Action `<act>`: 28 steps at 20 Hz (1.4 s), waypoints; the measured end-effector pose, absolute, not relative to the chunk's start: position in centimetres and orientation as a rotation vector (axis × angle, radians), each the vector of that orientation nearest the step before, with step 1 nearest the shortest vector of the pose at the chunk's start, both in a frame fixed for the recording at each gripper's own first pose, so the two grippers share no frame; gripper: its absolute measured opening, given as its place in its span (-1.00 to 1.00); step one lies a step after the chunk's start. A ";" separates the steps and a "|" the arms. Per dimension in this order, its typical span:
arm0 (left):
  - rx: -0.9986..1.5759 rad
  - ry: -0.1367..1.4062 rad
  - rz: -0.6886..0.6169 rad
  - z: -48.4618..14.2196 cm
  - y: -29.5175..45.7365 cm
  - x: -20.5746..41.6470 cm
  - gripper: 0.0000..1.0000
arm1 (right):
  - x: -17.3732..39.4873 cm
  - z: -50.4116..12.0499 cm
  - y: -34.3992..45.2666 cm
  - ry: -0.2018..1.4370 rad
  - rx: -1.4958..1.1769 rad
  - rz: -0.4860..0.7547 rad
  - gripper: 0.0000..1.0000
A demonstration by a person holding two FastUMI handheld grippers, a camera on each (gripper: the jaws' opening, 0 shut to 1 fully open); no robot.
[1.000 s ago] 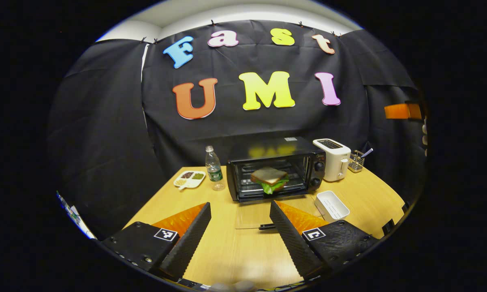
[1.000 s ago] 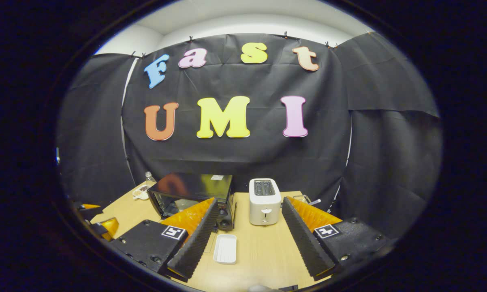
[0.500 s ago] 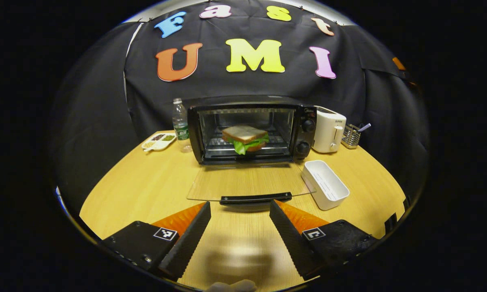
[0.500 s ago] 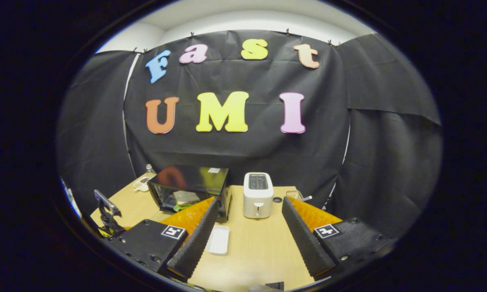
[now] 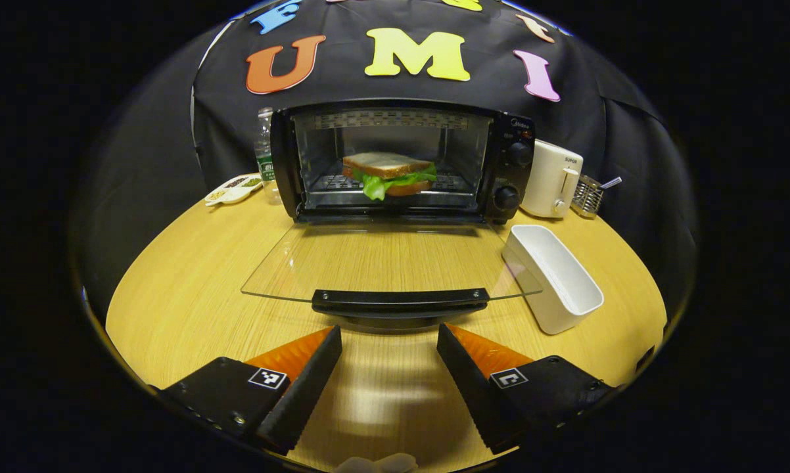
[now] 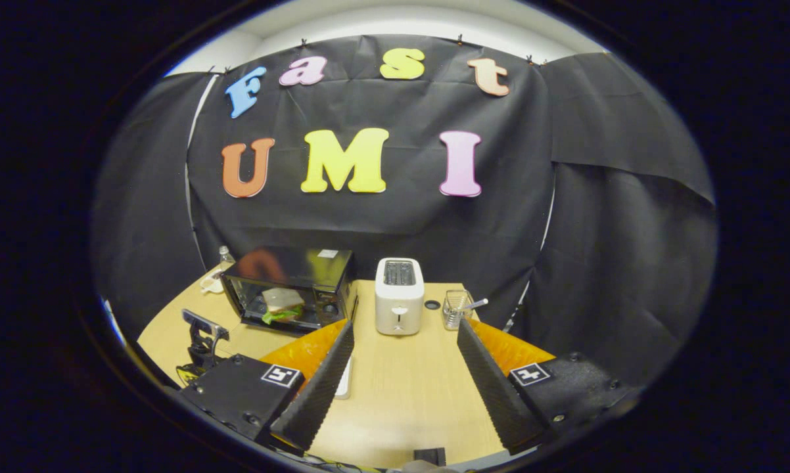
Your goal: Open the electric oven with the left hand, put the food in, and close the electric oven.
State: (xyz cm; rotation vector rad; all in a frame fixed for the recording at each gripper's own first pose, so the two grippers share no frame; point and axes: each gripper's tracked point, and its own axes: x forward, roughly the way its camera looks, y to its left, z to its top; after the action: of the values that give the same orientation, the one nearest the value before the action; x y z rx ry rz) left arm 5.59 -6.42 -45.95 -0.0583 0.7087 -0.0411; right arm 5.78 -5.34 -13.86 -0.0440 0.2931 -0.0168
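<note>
Oven open with its glass door lowered flat over the worktop, sandwich placed on the rack inside; closing remains, left hand-held gripper spread and empty just before the door handle, right hand-held gripper likewise spread, idle.

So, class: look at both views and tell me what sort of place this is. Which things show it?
Most likely a mock kitchen set up in a recording booth. A small oven with a sandwich inside and a toaster stand on a wooden table, backed by black cloth rather than kitchen walls.
</note>
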 end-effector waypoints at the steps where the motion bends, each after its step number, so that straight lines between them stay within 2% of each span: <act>1: -0.054 0.716 -0.038 -46.3 -6.4 5.8 0.94 | 5.8 -14.1 -5.5 0.299 -0.044 -0.020 1.00; 6: -0.035 0.725 -0.046 -47.3 -7.1 6.6 0.94 | 6.1 -14.2 -5.9 0.304 -0.061 -0.021 1.00; 7: -0.027 0.725 -0.047 -47.1 -7.1 6.6 1.00 | 6.1 -14.1 -6.0 0.304 -0.060 -0.022 1.00; 9: -0.026 0.726 -0.048 -47.3 -6.7 6.6 0.88 | 6.2 -14.4 -6.2 0.313 -0.056 -0.022 1.00; 14: -0.023 0.713 -0.052 -45.9 -6.6 6.9 0.89 | 6.4 -14.4 -6.1 0.315 -0.049 -0.013 1.00; 15: -0.020 0.707 -0.053 -45.4 -6.6 7.1 0.89 | 6.5 -14.4 -6.1 0.317 -0.046 -0.012 0.82; 16: -0.019 0.703 -0.053 -45.0 -6.5 7.2 0.89 | 6.6 -14.4 -6.0 0.319 -0.041 -0.010 1.00; 28: -0.038 0.591 -0.055 -38.0 -6.7 12.0 0.88 | 6.7 -14.4 -6.5 0.316 0.002 -0.016 1.00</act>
State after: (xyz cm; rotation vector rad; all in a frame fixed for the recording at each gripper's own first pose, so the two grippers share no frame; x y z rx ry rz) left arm 12.01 -6.73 -38.02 -0.0383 0.5910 -0.0545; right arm 6.72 -6.47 -14.41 0.0017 0.3156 -0.0158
